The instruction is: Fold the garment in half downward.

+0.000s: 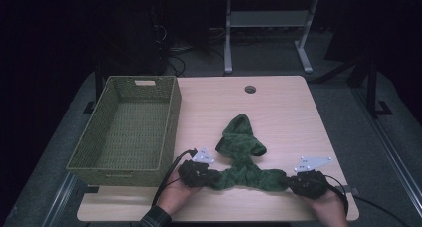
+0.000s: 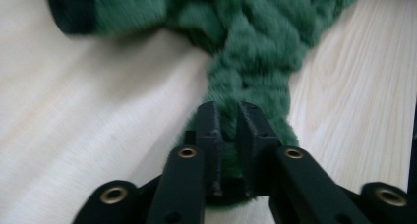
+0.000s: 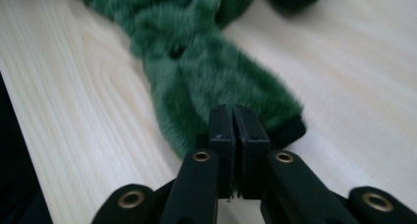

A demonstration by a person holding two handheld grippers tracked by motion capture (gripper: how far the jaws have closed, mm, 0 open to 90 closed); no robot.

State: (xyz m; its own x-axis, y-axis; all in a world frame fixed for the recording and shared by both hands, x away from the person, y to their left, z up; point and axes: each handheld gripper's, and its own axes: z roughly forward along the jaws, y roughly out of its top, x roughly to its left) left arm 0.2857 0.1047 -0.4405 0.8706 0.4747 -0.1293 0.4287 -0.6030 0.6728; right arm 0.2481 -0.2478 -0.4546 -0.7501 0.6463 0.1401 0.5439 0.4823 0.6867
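A green fuzzy garment (image 1: pixel 242 155) with dark cuffs lies on the light wooden table (image 1: pixel 288 112), one part stretched along the near edge and another bunched toward the middle. My left gripper (image 1: pixel 211 176) holds the stretched part's left end. In the left gripper view the green pile (image 2: pixel 255 52) fills the narrow gap between the jaws of that gripper (image 2: pixel 230 123). My right gripper (image 1: pixel 291 181) is at the other end. In the right gripper view its jaws (image 3: pixel 234 121) stand almost together on the garment's edge (image 3: pixel 206 71), next to a black cuff (image 3: pixel 290 130).
A woven green basket (image 1: pixel 171 122) with nothing in it stands on the table's left side, close to my left hand. A round cable hole (image 1: pixel 250 89) sits near the far edge. Bare wood lies right of the garment. Metal table legs (image 1: pixel 228 38) stand on the floor beyond.
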